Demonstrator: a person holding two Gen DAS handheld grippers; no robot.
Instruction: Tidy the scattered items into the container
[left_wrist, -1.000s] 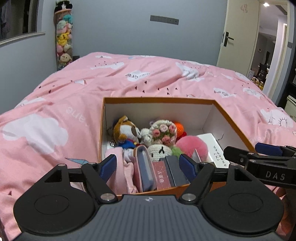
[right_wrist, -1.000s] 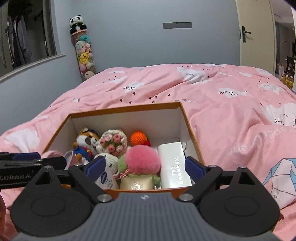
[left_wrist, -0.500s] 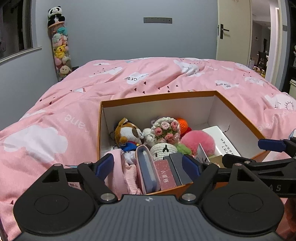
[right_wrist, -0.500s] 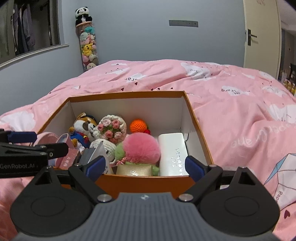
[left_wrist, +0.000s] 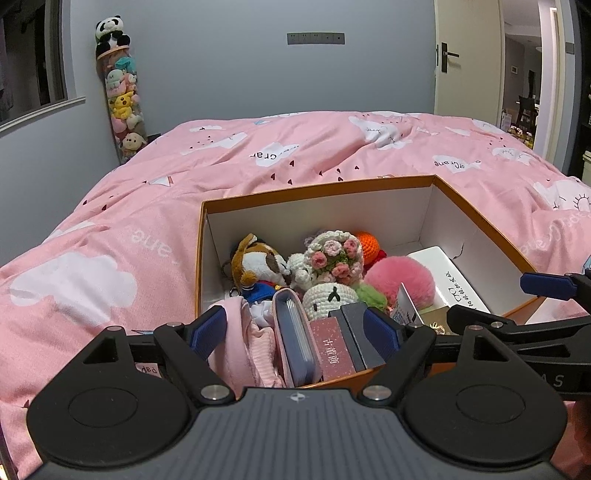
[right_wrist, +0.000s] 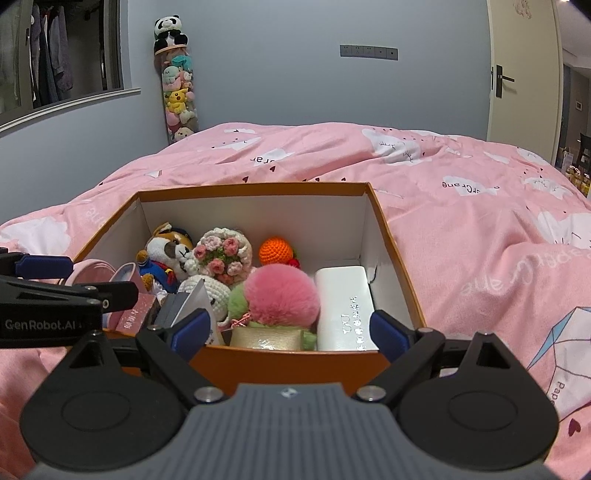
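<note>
Fingers of the left gripper (left_wrist: 295, 334) stand spread wide with nothing pinched between the blue pads; its jaws have just been opening. They hang over the near left end of the box, above a pink cloth pouch (left_wrist: 245, 341), a slim blue-grey case with a pink edge (left_wrist: 295, 338), a dark red booklet (left_wrist: 334, 349) and a dark grey box (left_wrist: 360, 334), all standing on edge against the near wall without touching the pads. The right gripper (right_wrist: 291, 326) is likewise released, its pads apart and empty, poised just before the near wall of the box at its right end.

The container, an orange cardboard box (right_wrist: 295, 363) with a white inside, sits on a bed with a pink cloud-print duvet (right_wrist: 480, 206). Inside, behind the upright items, a white crocheted ball with a small face (left_wrist: 330, 301) touches a crocheted flower bouquet (left_wrist: 334, 253). Left of the bouquet lies a brown-and-white plush dog (left_wrist: 256, 260); behind it to the right sits an orange crocheted ball (right_wrist: 276, 251). A fluffy pink pom-pom (right_wrist: 280, 293) rests near the middle, with a green fuzzy piece (right_wrist: 238, 301) at its left and a gold packet (right_wrist: 266, 338) in front against the near wall. A white rectangular box with printed characters (right_wrist: 345, 308) lies along the right wall.

In the far corner of the room a tall clear tube of plush toys (right_wrist: 177, 99) stands against the grey wall, topped by a panda (right_wrist: 169, 29). A door (right_wrist: 524, 74) stands at the right.
</note>
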